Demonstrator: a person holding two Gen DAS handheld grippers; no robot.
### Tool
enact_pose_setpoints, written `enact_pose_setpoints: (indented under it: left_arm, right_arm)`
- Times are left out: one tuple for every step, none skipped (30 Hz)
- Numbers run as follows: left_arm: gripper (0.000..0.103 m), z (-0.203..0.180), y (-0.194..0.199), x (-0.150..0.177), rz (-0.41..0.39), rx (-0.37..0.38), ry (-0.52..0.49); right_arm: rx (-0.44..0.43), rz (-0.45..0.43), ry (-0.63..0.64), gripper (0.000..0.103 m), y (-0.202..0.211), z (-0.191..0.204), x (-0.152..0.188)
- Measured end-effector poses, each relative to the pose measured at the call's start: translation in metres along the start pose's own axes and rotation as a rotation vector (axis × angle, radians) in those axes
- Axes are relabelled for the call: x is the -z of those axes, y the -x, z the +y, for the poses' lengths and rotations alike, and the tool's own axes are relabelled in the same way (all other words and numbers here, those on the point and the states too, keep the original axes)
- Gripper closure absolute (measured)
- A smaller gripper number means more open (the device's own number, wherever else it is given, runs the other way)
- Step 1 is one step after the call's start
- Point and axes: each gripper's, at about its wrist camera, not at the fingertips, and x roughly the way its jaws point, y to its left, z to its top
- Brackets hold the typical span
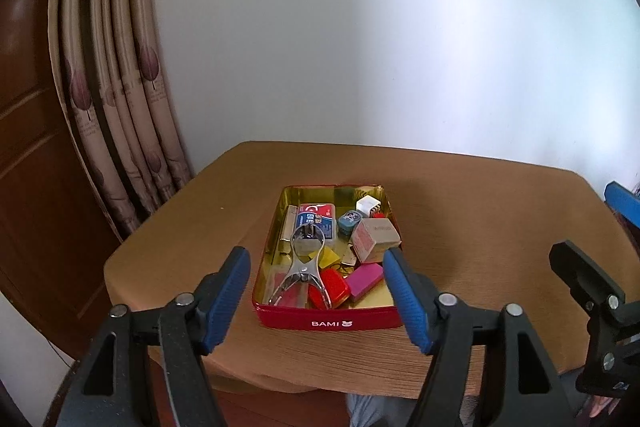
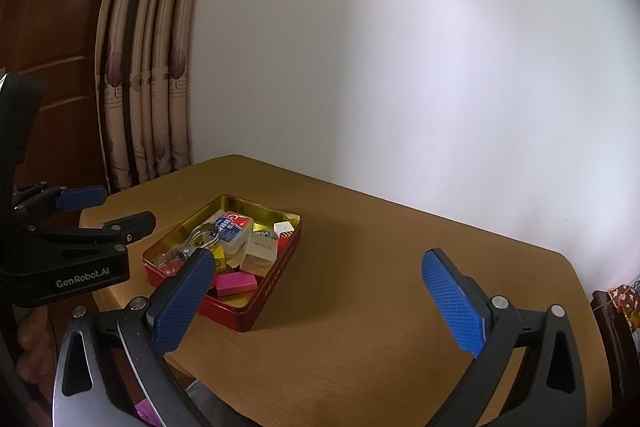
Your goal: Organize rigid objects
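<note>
My left gripper (image 1: pixel 316 293) hangs with fingers spread wide and empty, over the table's near edge. Ahead of it the red rectangular metal tin (image 1: pixel 328 323) with a gold interior sits on the brown wooden table (image 1: pixel 480 227), holding steel nail clippers (image 1: pixel 304 267), a pink block (image 1: pixel 364 279) and a beige cardboard cube (image 1: pixel 376 235). My right gripper (image 2: pixel 316 303) is wide apart, empty, over bare tabletop right of the tin.

We recorded a plain white wall (image 1: pixel 400 47) behind a tan wood-grain table (image 1: pixel 180 227). To the left hung a cream curtain (image 1: pixel 116 107) with purple leaf prints, beside dark reddish-brown wooden panelling (image 1: pixel 28 147). Soft daylight fell across the wall.
</note>
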Motion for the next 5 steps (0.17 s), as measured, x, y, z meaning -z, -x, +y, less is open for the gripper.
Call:
enact_pose_setpoints:
  left_arm:
    - [0.020,-0.0015,0.0001,0.0001,0.000,0.004,-0.004]
    - [0.020,-0.0023,0.0006,0.0006,-0.004,0.011,-0.007]
    - [0.020,-0.0028,0.0019,0.0011,-0.010,0.021,-0.008]
    - [0.020,-0.0033,0.0021,0.0011,-0.010,0.031,-0.008]
    - [0.020,-0.0031,0.0024,0.0009,-0.010,0.041,-0.006]
  right_arm:
    - [-0.001,0.002,0.001,0.000,0.0001,0.0001,0.0003]
    - [-0.001,0.004,0.002,0.000,-0.0002,0.0003,0.0005]
    - [-0.003,0.005,0.003,0.000,-0.0008,0.0002,0.0000]
    - [-0.005,0.006,0.003,0.000,-0.0007,0.0004,0.0003]
    - [-0.006,0.007,0.004,0.000,-0.0001,0.0008,0.0008]
